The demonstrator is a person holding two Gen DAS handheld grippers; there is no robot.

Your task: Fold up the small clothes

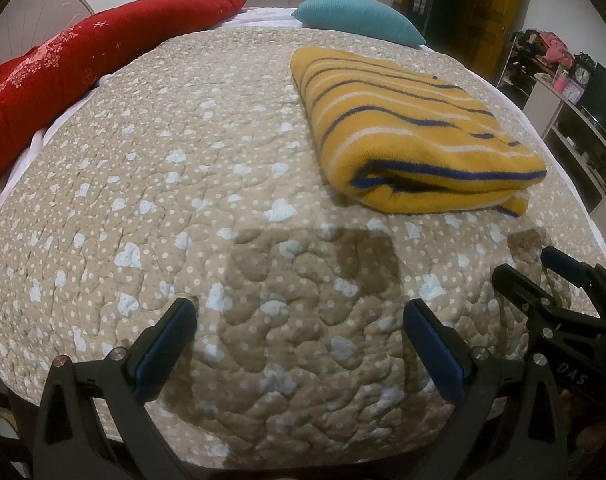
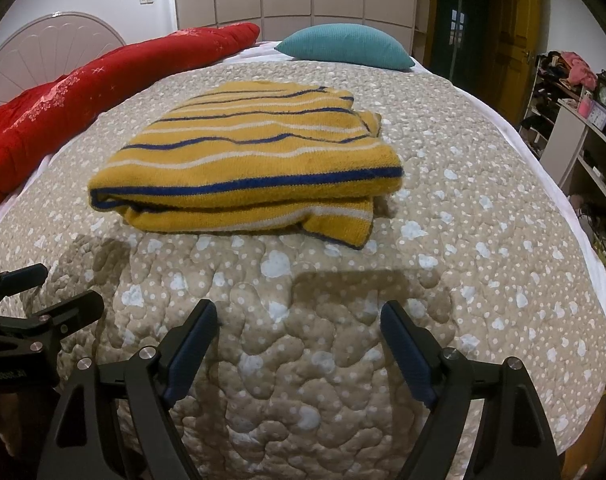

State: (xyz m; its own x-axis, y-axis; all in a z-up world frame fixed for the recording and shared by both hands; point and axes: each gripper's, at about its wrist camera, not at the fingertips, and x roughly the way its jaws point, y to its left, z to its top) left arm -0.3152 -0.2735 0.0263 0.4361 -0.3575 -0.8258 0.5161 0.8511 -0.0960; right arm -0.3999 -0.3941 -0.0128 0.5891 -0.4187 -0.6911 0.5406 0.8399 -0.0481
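Yellow with blue and white stripes, the folded sweater (image 2: 247, 168) lies on the quilt (image 2: 303, 360), at twelve o'clock from the right gripper (image 2: 299, 344). Both that and the left gripper (image 1: 301, 336) hang spread wide, empty. A red blanket (image 1: 83, 64), perhaps a bolster, lies at ten o'clock.

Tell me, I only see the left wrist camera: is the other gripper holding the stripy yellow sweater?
Observer: No. In the right wrist view the right gripper is open, with only the quilt between its fingers.
Operator: Is the sweater folded tidy on the far side?
Observer: Not quite. The yellow striped sweater has cloth bunched up at its far right corner.
Operator: Can that camera see my gripper?
Observer: Yes. The left gripper shows at that view's left edge, open, short of the sweater.
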